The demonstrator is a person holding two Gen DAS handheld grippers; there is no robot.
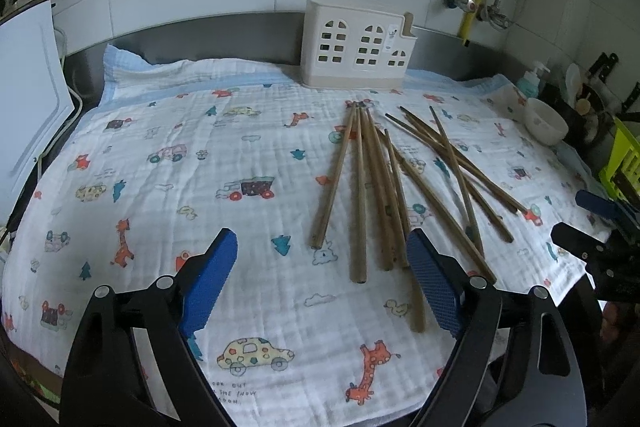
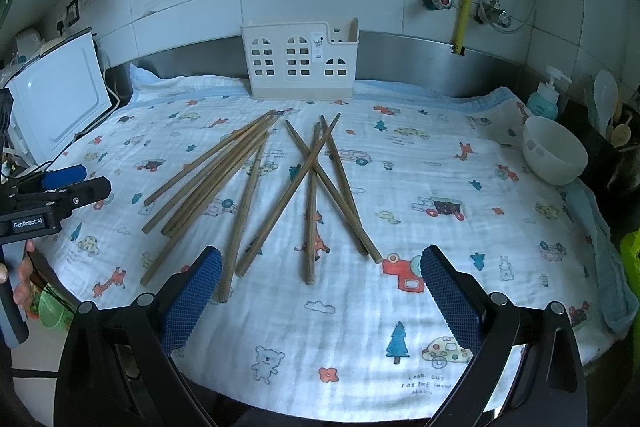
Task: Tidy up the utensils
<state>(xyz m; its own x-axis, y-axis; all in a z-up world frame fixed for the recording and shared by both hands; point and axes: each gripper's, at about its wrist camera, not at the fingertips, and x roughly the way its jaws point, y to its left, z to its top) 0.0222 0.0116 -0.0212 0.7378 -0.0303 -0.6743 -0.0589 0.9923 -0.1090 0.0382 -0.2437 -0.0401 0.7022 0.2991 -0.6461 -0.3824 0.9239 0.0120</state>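
Observation:
Several brown wooden chopsticks (image 1: pixel 362 187) lie loose on a white cloth printed with cartoon cars and giraffes (image 1: pixel 160 187). In the right wrist view they form a fanned bundle (image 2: pixel 245 211) and a crossed group (image 2: pixel 316 165). A cream utensil holder (image 1: pixel 356 47) (image 2: pixel 300 63) with window-shaped cut-outs stands upright at the back, with nothing showing above its rim. My left gripper (image 1: pixel 320 243) is open, its blue pads either side of the near chopstick ends and touching none. My right gripper (image 2: pixel 320 255) is open too, with chopstick ends between its pads.
A white bowl (image 2: pixel 554 151) and a teal soap bottle (image 2: pixel 546 99) sit at the cloth's right edge. A white board (image 2: pixel 60 99) leans at the left. Pipes run down the tiled wall. A green basket (image 1: pixel 624 163) stands at the far right.

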